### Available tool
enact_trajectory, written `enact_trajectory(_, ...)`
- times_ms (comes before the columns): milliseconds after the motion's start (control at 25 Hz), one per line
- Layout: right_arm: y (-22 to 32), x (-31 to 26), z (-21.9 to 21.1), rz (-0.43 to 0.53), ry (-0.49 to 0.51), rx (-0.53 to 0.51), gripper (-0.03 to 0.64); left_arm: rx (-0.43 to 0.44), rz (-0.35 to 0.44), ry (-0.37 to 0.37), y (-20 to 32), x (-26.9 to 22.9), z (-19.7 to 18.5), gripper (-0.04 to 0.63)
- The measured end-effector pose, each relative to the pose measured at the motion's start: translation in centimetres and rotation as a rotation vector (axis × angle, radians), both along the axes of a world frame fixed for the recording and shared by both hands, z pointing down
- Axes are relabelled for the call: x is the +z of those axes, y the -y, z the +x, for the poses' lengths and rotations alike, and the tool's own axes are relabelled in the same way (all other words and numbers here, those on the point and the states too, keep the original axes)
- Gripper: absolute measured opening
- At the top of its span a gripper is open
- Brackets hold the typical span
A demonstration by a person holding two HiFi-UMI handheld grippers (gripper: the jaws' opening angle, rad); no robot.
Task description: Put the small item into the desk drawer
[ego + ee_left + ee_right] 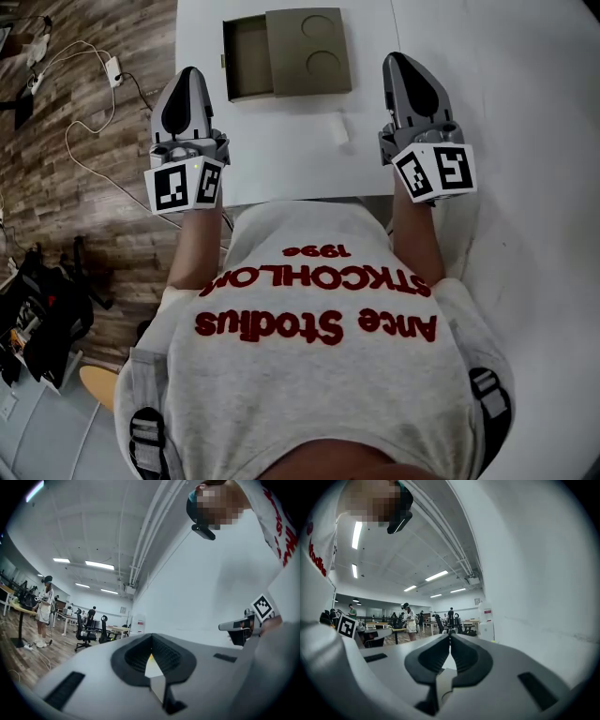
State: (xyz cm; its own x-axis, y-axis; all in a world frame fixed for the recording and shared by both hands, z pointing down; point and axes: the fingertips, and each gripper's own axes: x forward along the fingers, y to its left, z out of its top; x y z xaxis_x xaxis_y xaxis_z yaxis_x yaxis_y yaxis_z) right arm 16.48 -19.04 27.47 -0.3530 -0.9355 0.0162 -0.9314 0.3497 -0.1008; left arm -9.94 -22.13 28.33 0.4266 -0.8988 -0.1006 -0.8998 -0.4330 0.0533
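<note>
Small white oblong item: in the head view it lies loose on the white table, just below the olive-green box with two round hollows in its lid. It sits nearer the right tongs than the left tongs, and neither touches it. The olive-green desk drawer is pulled out of the box's left side and looks empty. The item is pale against the pale tabletop, so its exact shape is hard to tell. It looks light and rigid, and likely to skid or roll if nudged. A pinch across its short width, near the middle, seems the safest hold.

Left gripper view: the left tongs are closed with nothing between them. They point level across an open office, and the item is out of sight.

Right gripper view: the right tongs are also closed and empty, facing the same office beside a white wall.
</note>
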Motion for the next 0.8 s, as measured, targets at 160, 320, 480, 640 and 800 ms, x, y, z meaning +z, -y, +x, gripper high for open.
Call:
enact_trajectory(160, 0.4, 2.8, -0.4, -0.090, -0.010, 0.003, 0.011, 0.021, -0.049, 0.004, 0.4, 2.1, 0.8, 0.008)
enact_trajectory(320, 0.2, 6.2, -0.8, -0.192, -0.009, -0.006, 0.012, 0.037, -0.102, 0.008, 0.2, 4.2, 1.6, 0.007)
enact_trajectory(480, -1.0, 11.0, -1.5, -0.333, -0.047, -0.013, 0.066, 0.046, -0.158, 0.015, -0.4, 5.9, 1.3, 0.008)
enact_trajectory(640, -3.5, 16.9, -1.9, -0.461, -0.111, -0.028, 0.086, 0.038, -0.208, 0.028, -1.5, 8.5, 1.0, 0.007)
enact_trajectory(800, -5.3, 22.2, -2.6, -0.564, -0.136, -0.050, 0.129, 0.037, -0.239, 0.046, -2.3, 10.6, 0.9, 0.008)
